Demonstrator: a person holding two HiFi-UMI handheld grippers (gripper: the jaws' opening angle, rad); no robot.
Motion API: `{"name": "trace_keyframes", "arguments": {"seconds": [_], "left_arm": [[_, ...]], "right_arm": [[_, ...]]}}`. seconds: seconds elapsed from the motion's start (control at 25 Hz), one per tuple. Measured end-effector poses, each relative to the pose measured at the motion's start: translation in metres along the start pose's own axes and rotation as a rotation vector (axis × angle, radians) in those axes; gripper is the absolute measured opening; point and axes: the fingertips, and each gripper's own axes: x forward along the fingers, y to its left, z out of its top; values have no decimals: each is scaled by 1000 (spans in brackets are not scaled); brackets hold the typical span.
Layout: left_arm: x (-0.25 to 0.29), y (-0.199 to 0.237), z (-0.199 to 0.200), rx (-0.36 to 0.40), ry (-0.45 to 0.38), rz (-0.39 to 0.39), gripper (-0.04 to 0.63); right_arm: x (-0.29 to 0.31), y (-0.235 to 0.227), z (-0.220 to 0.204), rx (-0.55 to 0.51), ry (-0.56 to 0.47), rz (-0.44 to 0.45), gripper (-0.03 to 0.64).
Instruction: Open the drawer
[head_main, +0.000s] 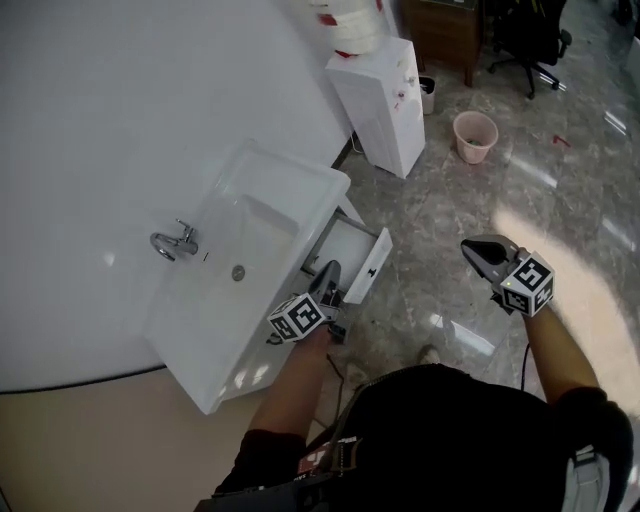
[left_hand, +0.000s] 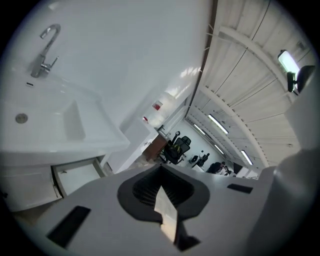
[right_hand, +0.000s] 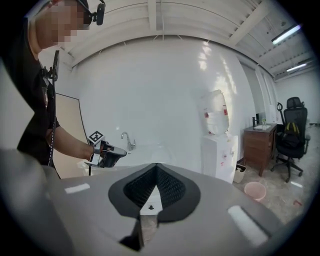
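Observation:
A white drawer (head_main: 352, 248) stands pulled out from under the white wall-hung sink (head_main: 300, 178), its inside showing empty. The left gripper view also catches the drawer (left_hand: 75, 175), below the basin. My left gripper (head_main: 329, 270) hangs in front of the drawer's near end, level with the sink's front edge. Its jaws are shut with nothing between them (left_hand: 161, 180). My right gripper (head_main: 468, 247) is out over the floor to the right, well clear of the drawer, shut and empty (right_hand: 156, 172). Its camera sees the left gripper (right_hand: 120, 152) in front of the faucet (right_hand: 127, 140).
A chrome faucet (head_main: 175, 241) sits at the sink's back. A white water dispenser (head_main: 380, 100) stands against the wall beyond the sink, with a small bin (head_main: 428, 95) and a pink bucket (head_main: 475, 135) on the marble floor. A wooden desk (head_main: 445, 30) and office chair (head_main: 525, 35) are farther off.

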Motion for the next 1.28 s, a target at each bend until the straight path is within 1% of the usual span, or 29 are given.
{"name": "trace_keyframes", "arguments": {"seconds": [0.12, 0.24, 0.36, 0.44, 0.68, 0.8, 0.96, 1.12, 1.28], "left_arm": [[-58, 22, 41, 7, -81, -2, 2], [-119, 54, 79, 19, -154, 16, 2], [-184, 86, 116, 31, -212, 26, 1], [-230, 107, 141, 61, -238, 38, 0], [-358, 154, 210, 192, -302, 58, 2], [-415, 173, 230, 238, -318, 86, 1], [-479, 193, 243, 268, -367, 112, 2], [-532, 206, 260, 298, -427, 151, 2], [-578, 219, 269, 308, -486, 218, 2]], "right_arm": [[37, 25, 21, -34, 2, 36, -5], [79, 52, 43, -52, 2, 61, -5], [123, 89, 68, -68, -5, 86, -5], [151, 120, 84, -76, -13, 99, -5], [234, 216, 130, -95, -44, 137, -5], [277, 261, 155, -117, -59, 175, -5], [325, 315, 183, -149, -80, 232, -5], [368, 358, 205, -177, -90, 288, -5], [407, 393, 219, -177, -95, 374, -5]]}}
